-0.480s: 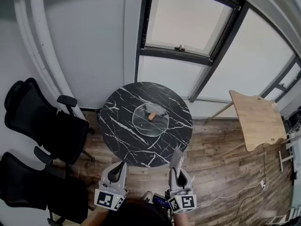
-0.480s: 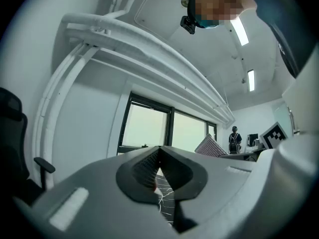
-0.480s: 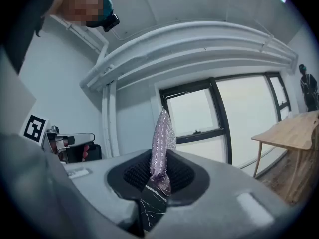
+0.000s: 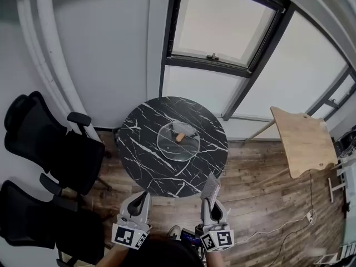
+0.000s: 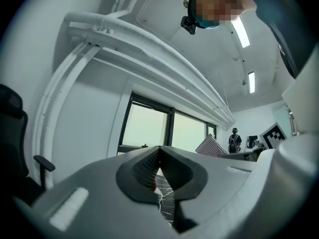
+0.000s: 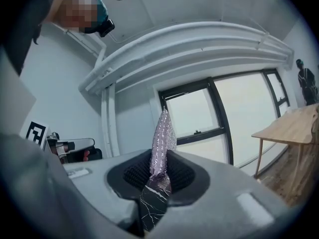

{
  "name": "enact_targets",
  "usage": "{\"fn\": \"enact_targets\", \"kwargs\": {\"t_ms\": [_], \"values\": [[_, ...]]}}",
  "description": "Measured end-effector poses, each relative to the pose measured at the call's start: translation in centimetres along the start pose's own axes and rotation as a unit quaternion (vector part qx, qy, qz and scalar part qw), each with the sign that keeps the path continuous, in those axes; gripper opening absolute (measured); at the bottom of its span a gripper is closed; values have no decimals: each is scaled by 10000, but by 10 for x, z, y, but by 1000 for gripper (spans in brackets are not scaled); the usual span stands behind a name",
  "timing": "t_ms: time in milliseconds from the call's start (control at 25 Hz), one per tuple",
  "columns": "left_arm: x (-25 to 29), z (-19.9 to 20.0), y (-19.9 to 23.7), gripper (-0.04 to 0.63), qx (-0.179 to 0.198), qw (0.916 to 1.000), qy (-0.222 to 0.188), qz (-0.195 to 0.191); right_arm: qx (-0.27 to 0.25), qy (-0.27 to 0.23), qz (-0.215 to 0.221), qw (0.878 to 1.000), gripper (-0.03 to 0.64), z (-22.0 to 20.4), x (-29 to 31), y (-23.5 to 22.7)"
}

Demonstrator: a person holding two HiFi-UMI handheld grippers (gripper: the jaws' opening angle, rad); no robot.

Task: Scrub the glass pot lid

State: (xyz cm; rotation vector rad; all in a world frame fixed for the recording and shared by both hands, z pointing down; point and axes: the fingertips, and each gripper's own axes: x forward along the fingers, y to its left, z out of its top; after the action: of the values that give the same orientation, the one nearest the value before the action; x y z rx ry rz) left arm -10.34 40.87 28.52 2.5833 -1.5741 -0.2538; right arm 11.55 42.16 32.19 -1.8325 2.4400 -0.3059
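**Standing off, scrub not begun**

On my left gripper (image 5: pixel 158 159) the jaws are pressed together, empty. My right gripper (image 6: pixel 159 176) pinches a silvery mesh scrubbing cloth (image 6: pixel 163 133), which stands upright. The round clear glass pot lid (image 4: pixel 178 142) lies mid-table on the round black marble table (image 4: pixel 142 149), well apart from both.

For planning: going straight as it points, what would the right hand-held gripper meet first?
Probably the marble table, at its front edge; height is unclear, so the right hand-held gripper might pass above.
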Motion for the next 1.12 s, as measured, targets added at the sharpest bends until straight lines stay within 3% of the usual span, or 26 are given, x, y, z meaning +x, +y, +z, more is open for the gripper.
{"fn": "enact_targets", "kwargs": {"t_ms": [680,1120], "values": [[-7,-23,67,2,-371,9986,182,-335,-242,88,-383,9989,74,-19,18,47],[45,-48,61,2,-241,9980,495,-306,-211,130,-433,9988,74,-29,58,-10]]}}
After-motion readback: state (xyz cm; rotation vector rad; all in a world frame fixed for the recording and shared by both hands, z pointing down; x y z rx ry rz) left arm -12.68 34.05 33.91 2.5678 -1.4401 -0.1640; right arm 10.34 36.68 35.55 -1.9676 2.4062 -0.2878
